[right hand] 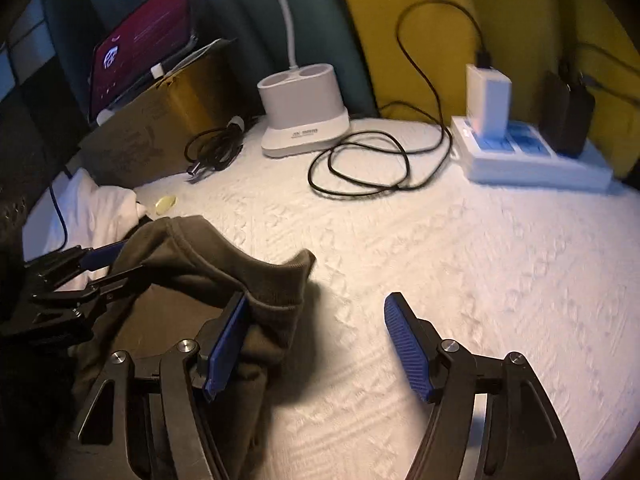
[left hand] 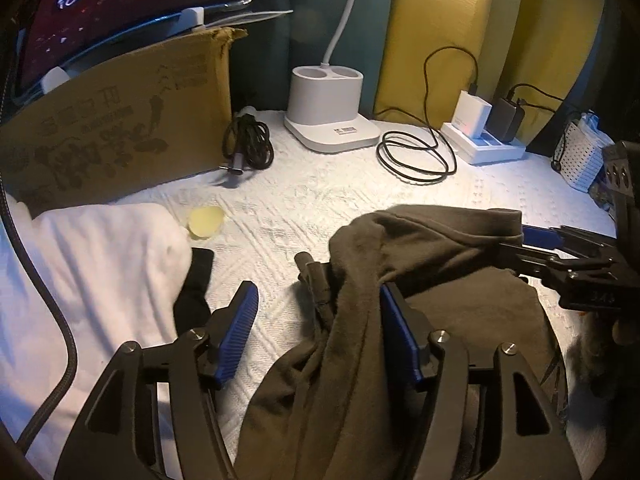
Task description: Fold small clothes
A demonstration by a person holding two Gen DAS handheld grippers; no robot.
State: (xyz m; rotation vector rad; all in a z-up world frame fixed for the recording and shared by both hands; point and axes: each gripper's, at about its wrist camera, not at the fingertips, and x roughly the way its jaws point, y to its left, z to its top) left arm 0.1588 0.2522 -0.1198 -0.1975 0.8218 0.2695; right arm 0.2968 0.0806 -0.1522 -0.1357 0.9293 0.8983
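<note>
olive-brown garment (left hand: pixel 440 280): soft, light, limp, bunches | I'd pinch its ribbed hem (right hand: pixel 280 276) | left gripper (left hand: pixel 320 320), right gripper (right hand: pixel 316 344): both released

Dim, warm light falls from above and beyond the grippers, brightest on the white bedspread (right hand: pixel 460 280) ahead; dark vignetted corners, strong fisheye bending, motion blur throughout the right wrist view
</note>
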